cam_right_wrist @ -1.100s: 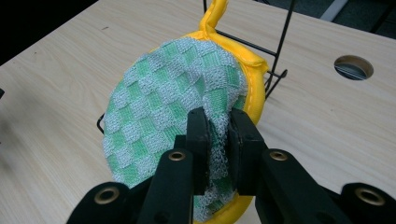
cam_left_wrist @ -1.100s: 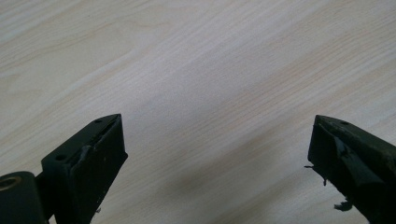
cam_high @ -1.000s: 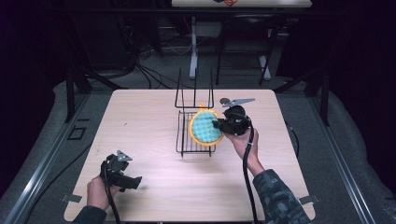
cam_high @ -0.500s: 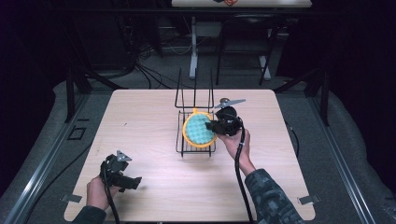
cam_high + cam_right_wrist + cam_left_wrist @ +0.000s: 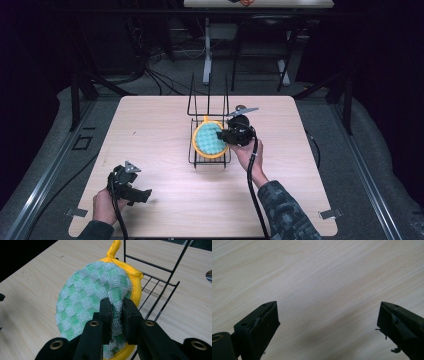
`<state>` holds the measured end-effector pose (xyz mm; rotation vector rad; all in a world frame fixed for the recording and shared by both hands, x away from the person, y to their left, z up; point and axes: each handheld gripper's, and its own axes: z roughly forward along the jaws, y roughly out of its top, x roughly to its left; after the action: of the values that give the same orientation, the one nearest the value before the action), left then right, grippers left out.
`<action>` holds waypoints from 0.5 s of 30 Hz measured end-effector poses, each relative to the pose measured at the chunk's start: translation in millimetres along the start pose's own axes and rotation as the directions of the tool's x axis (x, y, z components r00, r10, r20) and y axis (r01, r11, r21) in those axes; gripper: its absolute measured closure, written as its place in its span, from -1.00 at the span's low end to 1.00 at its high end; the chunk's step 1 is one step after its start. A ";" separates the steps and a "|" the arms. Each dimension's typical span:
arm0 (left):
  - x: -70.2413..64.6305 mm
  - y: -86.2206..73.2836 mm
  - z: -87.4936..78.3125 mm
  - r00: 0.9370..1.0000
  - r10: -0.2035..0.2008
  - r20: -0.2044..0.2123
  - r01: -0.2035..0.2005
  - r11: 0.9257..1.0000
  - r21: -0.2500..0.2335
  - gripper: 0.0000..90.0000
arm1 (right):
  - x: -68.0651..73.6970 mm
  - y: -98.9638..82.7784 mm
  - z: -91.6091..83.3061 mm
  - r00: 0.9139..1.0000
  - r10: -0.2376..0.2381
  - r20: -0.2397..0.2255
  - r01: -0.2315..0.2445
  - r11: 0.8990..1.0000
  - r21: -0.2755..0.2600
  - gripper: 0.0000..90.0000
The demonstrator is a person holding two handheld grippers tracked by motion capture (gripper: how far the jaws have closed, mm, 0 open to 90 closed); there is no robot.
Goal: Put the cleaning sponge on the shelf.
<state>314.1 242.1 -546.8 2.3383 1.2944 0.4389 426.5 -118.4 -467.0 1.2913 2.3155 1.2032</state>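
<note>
At a pale wooden table [image 5: 150,130], the right gripper [image 5: 117,315] pinches the green mesh face of a round scrubbing pad [image 5: 95,305] with a yellow rim, its jaws pressed tight on a fold of the netting. The pad hangs over the black wire rack [image 5: 207,127] near the table's middle, apparently just above the rack's base, though contact is hard to judge. Well apart, at the near left corner, the left gripper [image 5: 328,322] hovers over bare wood, jaws spread wide with nothing between them.
</note>
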 end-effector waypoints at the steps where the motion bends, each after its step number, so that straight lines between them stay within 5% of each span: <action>1: 0.2 0.5 0.3 1.000 0.004 0.003 -0.004 1.000 0.003 -0.92 | 0.3 0.1 1.1 1.000 -0.001 0.001 0.001 1.000 0.000 0.77; 15: 0.7 0.9 -0.1 1.000 0.010 0.002 -0.010 1.000 0.002 -0.91 | 0.8 -1.9 16.7 0.999 0.033 0.013 -0.033 0.999 0.008 0.77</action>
<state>315.1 242.2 -546.2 2.3473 1.2832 0.4389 433.9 -109.1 -478.9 1.3408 2.3019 1.1931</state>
